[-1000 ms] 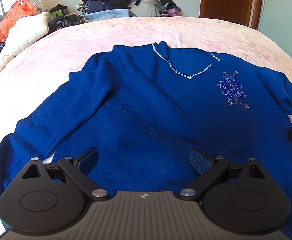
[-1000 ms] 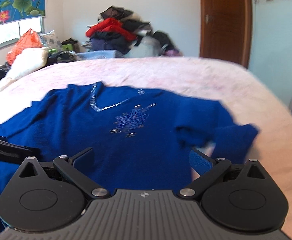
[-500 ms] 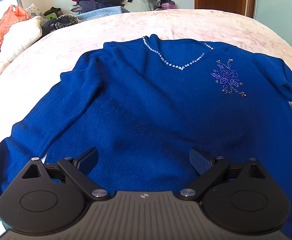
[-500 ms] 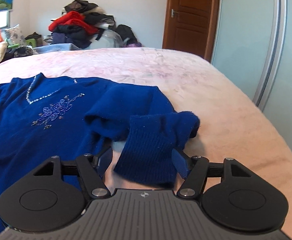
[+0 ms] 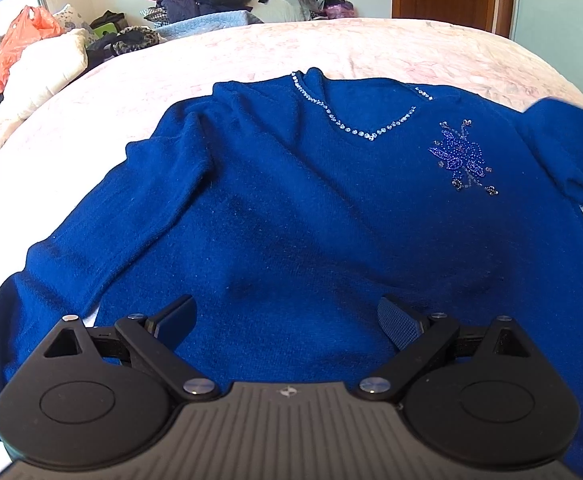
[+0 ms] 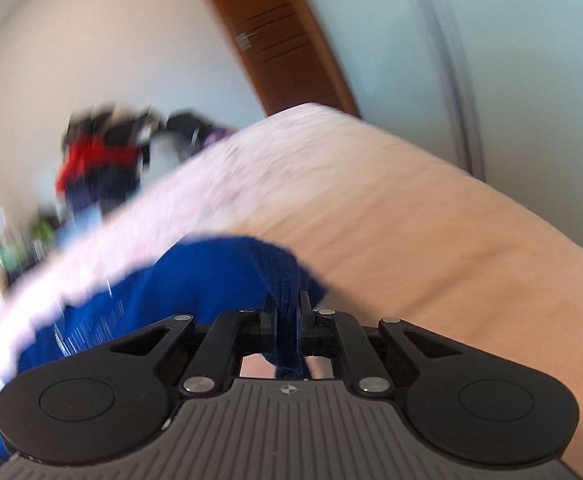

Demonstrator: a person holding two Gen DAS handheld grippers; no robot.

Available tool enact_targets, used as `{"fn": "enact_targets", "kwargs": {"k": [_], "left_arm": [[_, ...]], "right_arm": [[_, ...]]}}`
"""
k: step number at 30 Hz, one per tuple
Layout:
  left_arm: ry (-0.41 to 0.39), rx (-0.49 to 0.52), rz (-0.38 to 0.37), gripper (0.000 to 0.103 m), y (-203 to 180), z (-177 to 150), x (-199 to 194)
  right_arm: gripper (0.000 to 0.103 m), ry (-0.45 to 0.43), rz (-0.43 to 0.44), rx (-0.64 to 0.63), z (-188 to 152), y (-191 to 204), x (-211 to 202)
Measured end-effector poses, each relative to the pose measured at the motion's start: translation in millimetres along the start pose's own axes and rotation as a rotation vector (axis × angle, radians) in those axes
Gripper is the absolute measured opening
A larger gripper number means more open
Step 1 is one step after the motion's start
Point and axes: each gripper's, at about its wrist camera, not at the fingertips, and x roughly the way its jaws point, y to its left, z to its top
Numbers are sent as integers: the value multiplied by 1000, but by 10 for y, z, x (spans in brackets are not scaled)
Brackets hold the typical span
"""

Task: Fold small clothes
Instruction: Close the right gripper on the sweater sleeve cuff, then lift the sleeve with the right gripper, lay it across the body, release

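Spread flat on the pink bed, the blue sweater lies ahead of the wide-open left gripper, while the right gripper, clamped on its sleeve cuff, must carry it leftward across the body.

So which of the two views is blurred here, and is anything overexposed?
Right wrist view: heavy motion blur and tilt across the bed and clothes pile; only the right claw, shut on the sweater sleeve, is sharp. Left wrist view: sharp, fisheye-curved, with white bedding blown out at left.
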Motion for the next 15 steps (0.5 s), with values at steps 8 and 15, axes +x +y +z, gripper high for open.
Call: {"fn": "enact_targets", "kwargs": {"k": [8,15], "left_arm": [[7,26,4,98,-37,-18,7],[7,32,1,98,-54,-14,5]], "right_arm": [[10,-30,-5,150,380,-675,-458],[10,-52,0,229,447,-947,-662]]}}
